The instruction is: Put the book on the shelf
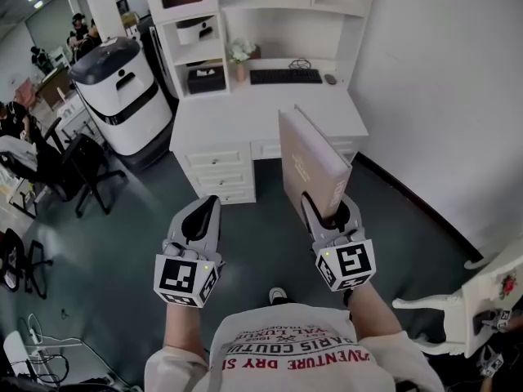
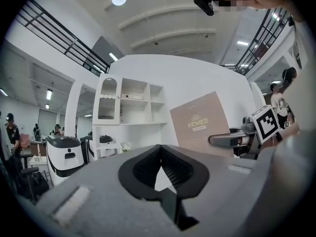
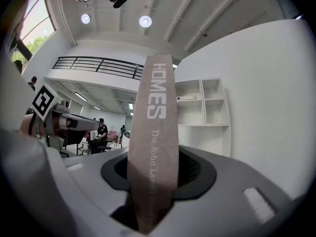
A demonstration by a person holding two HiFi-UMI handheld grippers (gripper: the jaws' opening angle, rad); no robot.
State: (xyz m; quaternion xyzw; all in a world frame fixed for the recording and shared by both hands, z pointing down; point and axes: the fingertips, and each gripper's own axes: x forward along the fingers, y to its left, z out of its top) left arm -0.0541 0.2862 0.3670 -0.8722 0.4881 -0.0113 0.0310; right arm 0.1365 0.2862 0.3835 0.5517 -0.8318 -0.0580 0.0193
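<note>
A tan hardcover book [image 1: 312, 166] stands upright in the air, with my right gripper [image 1: 330, 213] shut on its lower edge. Its spine [image 3: 155, 137] rises between those jaws in the right gripper view. My left gripper [image 1: 198, 223] hangs beside it on the left, shut and empty, with its jaws touching at the tips [image 2: 160, 168]. The book's cover [image 2: 202, 122] shows to the right in the left gripper view. The white shelf unit [image 1: 270, 15] stands ahead over a white desk [image 1: 270, 113]. Its open compartments [image 3: 205, 102] also show in the right gripper view.
A keyboard [image 1: 286, 76], a mouse, a flower vase [image 1: 239, 55] and a black box sit on the desk. A white and black machine [image 1: 122, 96] stands left of it. Office chairs [image 1: 78, 170] are at the left, a white chair [image 1: 474, 300] at the right.
</note>
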